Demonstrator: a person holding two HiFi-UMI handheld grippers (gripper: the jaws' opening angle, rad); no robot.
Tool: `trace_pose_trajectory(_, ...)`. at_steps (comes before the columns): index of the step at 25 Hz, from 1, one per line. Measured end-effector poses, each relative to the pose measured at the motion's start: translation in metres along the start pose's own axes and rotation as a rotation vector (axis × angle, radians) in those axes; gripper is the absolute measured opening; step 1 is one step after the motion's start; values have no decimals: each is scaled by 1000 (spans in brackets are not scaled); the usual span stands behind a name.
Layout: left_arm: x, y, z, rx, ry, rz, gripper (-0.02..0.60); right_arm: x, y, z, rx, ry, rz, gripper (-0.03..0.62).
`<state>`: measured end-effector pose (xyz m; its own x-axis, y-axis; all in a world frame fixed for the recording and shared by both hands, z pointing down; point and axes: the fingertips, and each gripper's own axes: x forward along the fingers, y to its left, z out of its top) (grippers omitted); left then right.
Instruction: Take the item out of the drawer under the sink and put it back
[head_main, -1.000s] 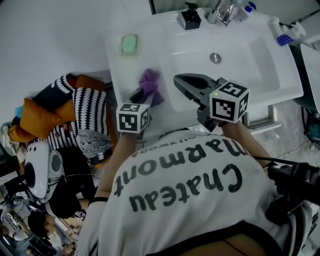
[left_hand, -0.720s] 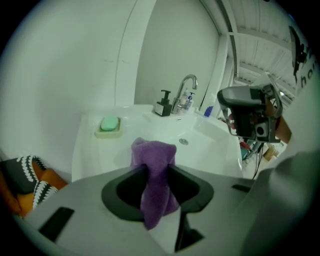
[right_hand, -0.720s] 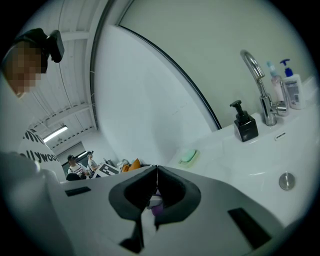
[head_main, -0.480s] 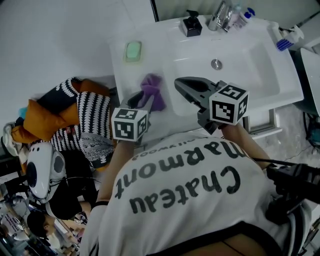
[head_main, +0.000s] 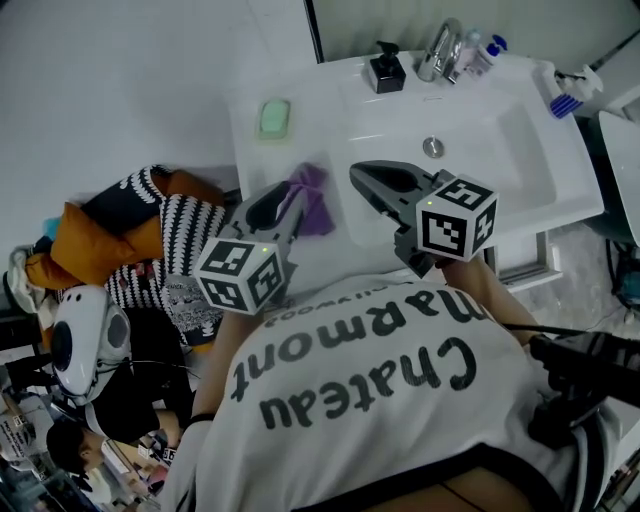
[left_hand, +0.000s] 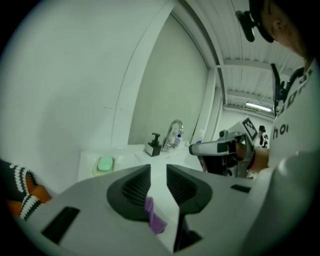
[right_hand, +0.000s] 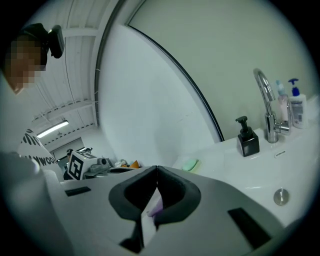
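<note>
Your left claw (left_hand: 158, 169) was spread, jaws just narrowed slightly, pinching nothing. The purple cloth (head_main: 314, 192) lay below it on the worktop (head_main: 262, 160), left of the basin (head_main: 480, 140). Right claw (right_hand: 156, 170) was pressed together, empty. You'd have done best straddling the cloth's bunched middle before closing.

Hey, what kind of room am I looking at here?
Most likely a bathroom or washroom corner. There is a white sink with a chrome faucet, a black soap dispenser beside the faucet, and a green bar of soap on the counter.
</note>
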<state>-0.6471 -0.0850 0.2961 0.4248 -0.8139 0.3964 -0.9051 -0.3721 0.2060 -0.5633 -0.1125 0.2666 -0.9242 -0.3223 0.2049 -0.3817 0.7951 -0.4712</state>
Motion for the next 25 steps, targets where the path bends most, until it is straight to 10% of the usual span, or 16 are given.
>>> trace_pose_trajectory(10, -28, 19, 13, -121, -177, 88, 9, 0, -9, 0, -28, 25, -41, 11)
trace_pose_trajectory(25, -35, 27, 4, -122, -164, 128, 9, 4, -15, -10, -57, 74, -72, 11)
